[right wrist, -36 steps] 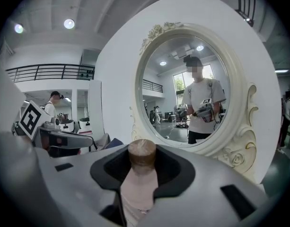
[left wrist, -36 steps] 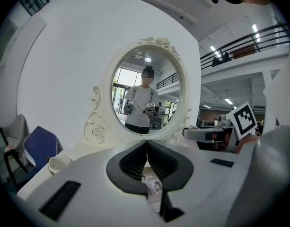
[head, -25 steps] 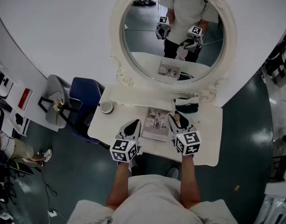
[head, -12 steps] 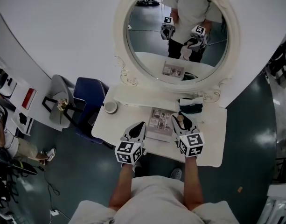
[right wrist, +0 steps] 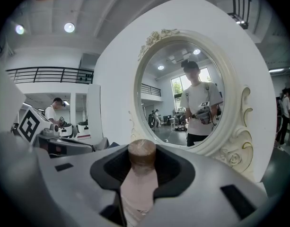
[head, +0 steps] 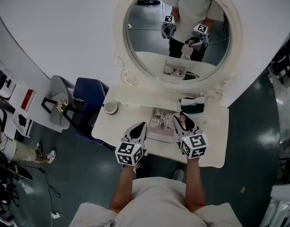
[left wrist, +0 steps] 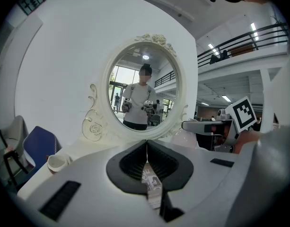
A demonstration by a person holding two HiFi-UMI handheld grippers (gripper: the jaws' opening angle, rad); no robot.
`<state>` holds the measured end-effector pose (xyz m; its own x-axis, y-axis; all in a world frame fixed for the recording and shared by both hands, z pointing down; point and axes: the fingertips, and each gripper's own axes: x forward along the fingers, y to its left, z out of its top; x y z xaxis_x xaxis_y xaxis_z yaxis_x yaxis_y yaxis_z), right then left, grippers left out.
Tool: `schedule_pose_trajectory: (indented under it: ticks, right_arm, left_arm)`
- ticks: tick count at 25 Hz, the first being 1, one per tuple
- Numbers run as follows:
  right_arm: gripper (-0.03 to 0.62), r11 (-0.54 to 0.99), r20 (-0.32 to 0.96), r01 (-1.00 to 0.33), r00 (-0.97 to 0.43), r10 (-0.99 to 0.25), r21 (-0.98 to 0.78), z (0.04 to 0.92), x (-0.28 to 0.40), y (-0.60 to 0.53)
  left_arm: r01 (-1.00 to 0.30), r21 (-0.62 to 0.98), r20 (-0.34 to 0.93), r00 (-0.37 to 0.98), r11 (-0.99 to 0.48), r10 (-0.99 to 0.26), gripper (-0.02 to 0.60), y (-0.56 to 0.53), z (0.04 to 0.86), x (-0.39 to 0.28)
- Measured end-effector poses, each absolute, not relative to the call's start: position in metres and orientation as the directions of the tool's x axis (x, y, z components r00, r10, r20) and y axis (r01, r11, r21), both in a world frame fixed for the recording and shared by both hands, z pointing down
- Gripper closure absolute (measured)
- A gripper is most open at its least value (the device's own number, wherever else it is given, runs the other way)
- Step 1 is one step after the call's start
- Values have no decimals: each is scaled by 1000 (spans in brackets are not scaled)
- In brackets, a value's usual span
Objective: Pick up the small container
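The small container [right wrist: 139, 186] is a pale pink bottle with a brown wooden cap [right wrist: 142, 151]. My right gripper [right wrist: 142, 163] is shut on it, with the cap poking out past the fingertips. In the head view the right gripper [head: 183, 121] holds the container [head: 181, 120] just above the right part of the white vanity table [head: 211, 141]. My left gripper [head: 139, 128] hovers over the table's front edge, left of the right one. Its jaws meet with nothing between them, and in the left gripper view the left gripper [left wrist: 146, 148] points at the mirror.
A magazine [head: 159, 125] lies on the table between the grippers. A small white cup [head: 110, 108] stands at the table's left end and a dark pouch [head: 191, 107] at the back right. The oval mirror [head: 178, 27] rises behind. A blue chair [head: 89, 96] stands to the left.
The head view has shifted a little. Both grippers keep their places over the table, and the right one still holds the container.
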<state>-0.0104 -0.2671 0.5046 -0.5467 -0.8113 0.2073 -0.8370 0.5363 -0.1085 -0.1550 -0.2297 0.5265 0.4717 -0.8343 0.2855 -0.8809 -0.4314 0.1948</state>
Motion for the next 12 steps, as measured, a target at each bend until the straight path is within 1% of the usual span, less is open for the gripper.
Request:
schedule_pose_trajectory:
  ticks: [12]
  right_arm:
    - [456, 527, 218, -843, -537, -815, -105, 509, -5, -264]
  left_arm:
    - [-882, 208, 289, 469, -423, -835, 552, -228, 532, -156]
